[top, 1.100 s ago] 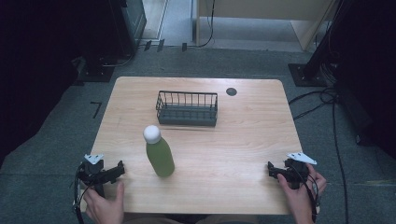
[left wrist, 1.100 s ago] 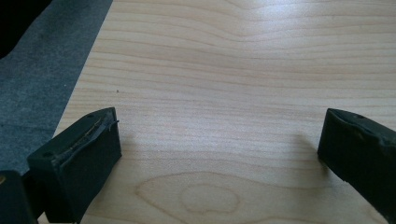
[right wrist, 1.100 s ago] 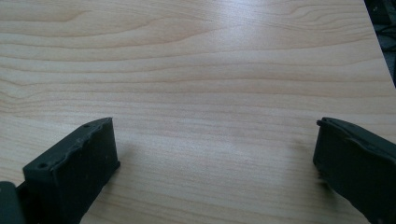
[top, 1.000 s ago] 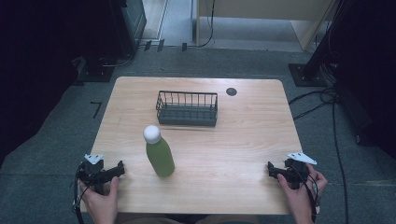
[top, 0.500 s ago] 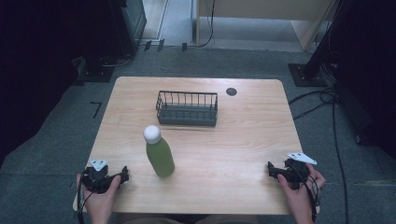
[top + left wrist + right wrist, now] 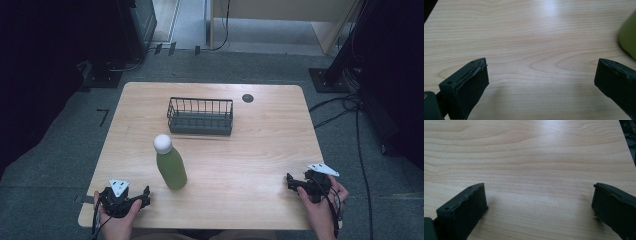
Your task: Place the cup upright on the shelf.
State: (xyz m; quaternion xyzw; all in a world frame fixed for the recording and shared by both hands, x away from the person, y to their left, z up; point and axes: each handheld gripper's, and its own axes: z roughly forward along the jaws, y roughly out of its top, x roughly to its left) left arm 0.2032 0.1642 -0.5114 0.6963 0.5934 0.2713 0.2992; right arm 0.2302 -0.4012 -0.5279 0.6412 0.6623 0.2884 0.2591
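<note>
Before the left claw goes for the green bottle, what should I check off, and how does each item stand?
1. Left claw open: ok.
2. Right claw open and apart from everything: ok.
3. Green bottle upright on the table: ok.
4. Path from left claw to bottle free: ok.
5. Wire basket apart from the bottle: ok.
6. Bottle cap tight: cannot tell.
</note>
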